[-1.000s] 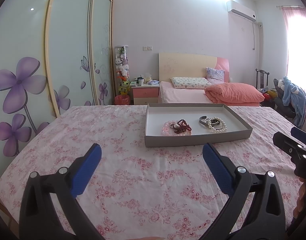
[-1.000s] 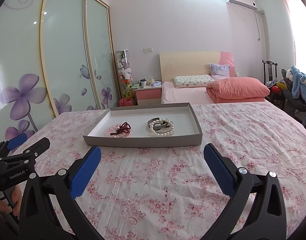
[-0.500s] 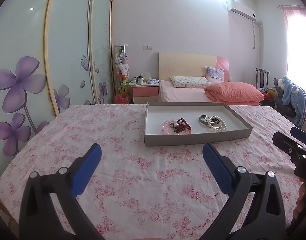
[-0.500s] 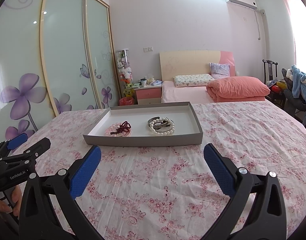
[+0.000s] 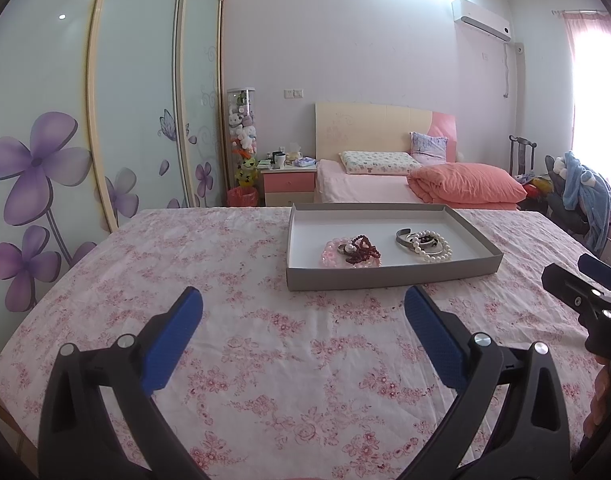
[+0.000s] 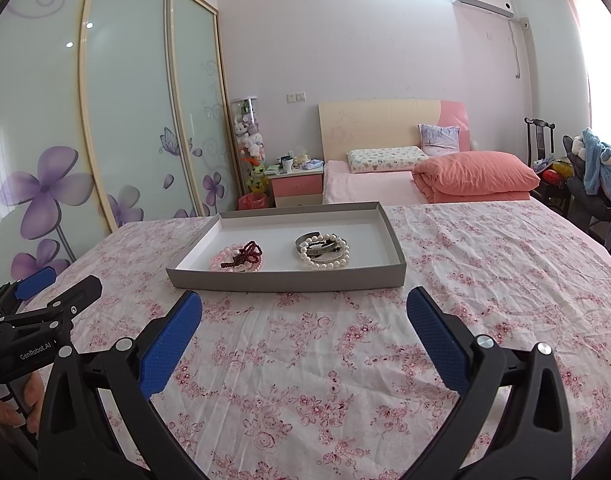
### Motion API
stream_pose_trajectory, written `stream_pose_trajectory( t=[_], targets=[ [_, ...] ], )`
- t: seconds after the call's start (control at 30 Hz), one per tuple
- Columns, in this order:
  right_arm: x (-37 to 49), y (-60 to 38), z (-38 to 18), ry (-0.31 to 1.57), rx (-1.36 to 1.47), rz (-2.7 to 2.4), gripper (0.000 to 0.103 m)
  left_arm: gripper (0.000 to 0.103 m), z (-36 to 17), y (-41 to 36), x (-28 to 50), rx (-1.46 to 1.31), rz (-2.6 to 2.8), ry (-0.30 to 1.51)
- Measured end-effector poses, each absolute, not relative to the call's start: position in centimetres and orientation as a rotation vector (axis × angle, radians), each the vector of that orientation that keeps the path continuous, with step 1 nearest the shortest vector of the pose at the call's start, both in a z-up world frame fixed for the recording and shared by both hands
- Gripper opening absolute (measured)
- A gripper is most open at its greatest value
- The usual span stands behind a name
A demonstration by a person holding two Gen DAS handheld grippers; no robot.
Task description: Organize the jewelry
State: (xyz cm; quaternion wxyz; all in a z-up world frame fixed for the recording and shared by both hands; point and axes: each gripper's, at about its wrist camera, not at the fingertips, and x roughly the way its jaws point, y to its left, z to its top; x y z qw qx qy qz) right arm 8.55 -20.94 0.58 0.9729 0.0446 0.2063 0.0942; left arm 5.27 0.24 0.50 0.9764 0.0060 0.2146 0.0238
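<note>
A grey shallow tray (image 5: pixel 389 277) (image 6: pixel 289 282) sits on the floral bedsheet. In it lie a pink bead bracelet with a dark red bead strand (image 5: pixel 359 250) (image 6: pixel 241 258) and a pearl bracelet with silver bangles (image 5: pixel 427 242) (image 6: pixel 323 252). My left gripper (image 5: pixel 303 308) is open and empty, short of the tray's near wall. My right gripper (image 6: pixel 305 308) is open and empty, just in front of the tray. Each gripper shows at the edge of the other's view: the right one (image 5: pixel 585 284), the left one (image 6: pixel 49 292).
The floral sheet (image 6: pixel 485 264) spreads wide around the tray. A wardrobe with purple flowers (image 5: pixel 65 140) stands on the left. Behind are a second bed with a salmon quilt (image 5: pixel 465 186), a nightstand (image 5: pixel 289 184) and a chair with clothes (image 5: pixel 581 192).
Both grippers have eased slightly toward the tray. Both stay open and empty. The jewelry has not moved.
</note>
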Motion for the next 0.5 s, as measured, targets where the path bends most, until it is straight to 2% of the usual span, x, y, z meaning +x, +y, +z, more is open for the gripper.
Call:
stream_pose_trajectory(
  t=[0.5],
  targets=[
    [8.55, -20.91, 0.59, 0.418, 0.09, 0.19, 0.101, 0.099, 0.43, 0.12, 5.54, 0.014, 0.049, 0.441]
  ],
)
